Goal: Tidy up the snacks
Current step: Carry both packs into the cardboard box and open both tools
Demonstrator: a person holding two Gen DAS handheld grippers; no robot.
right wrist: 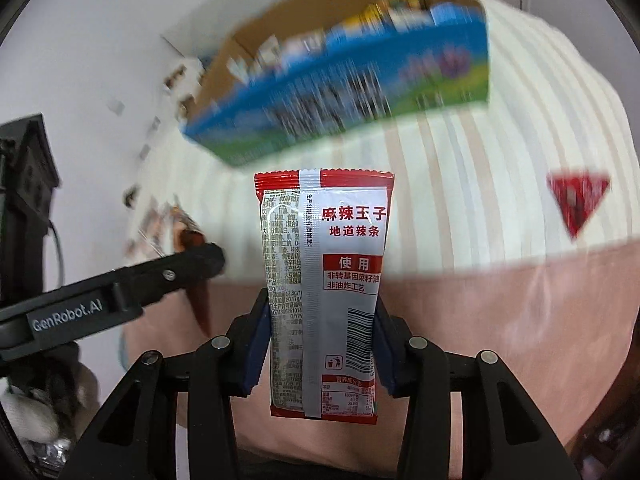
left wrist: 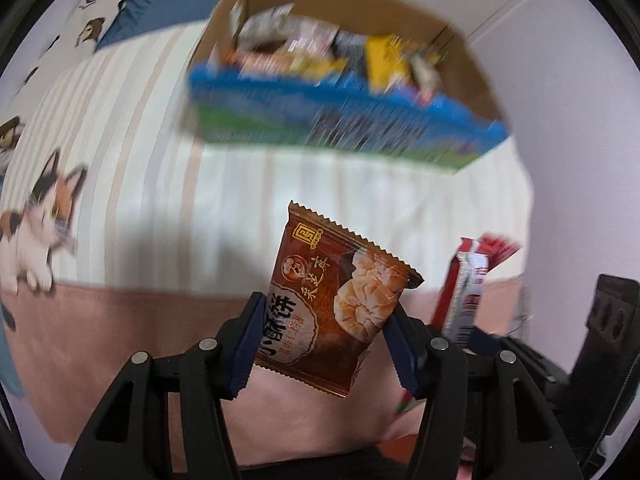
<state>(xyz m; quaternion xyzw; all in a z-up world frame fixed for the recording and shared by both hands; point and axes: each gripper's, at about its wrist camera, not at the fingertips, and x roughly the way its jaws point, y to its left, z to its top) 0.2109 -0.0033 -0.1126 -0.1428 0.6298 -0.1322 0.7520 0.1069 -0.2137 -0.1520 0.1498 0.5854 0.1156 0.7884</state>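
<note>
My left gripper (left wrist: 322,334) is shut on a brown pastry snack packet (left wrist: 340,300), held above the bed. My right gripper (right wrist: 322,340) is shut on a red and silver spicy strip packet (right wrist: 328,280), which also shows at the right of the left wrist view (left wrist: 466,292). An open cardboard box (left wrist: 340,120) with a blue and green printed side sits further back on the bed, with several snack packets (left wrist: 320,52) inside. It also shows in the right wrist view (right wrist: 340,92). The left gripper's black arm (right wrist: 120,292) shows at the left of the right wrist view.
The bed has a striped cream cover (left wrist: 140,160) with a pink band (left wrist: 120,320) and cat prints (left wrist: 36,224). A red triangular packet (right wrist: 578,200) lies on the cover at the right. A pillow (left wrist: 96,8) and blue cloth (left wrist: 160,0) lie beyond. A white wall (left wrist: 560,80) stands at the right.
</note>
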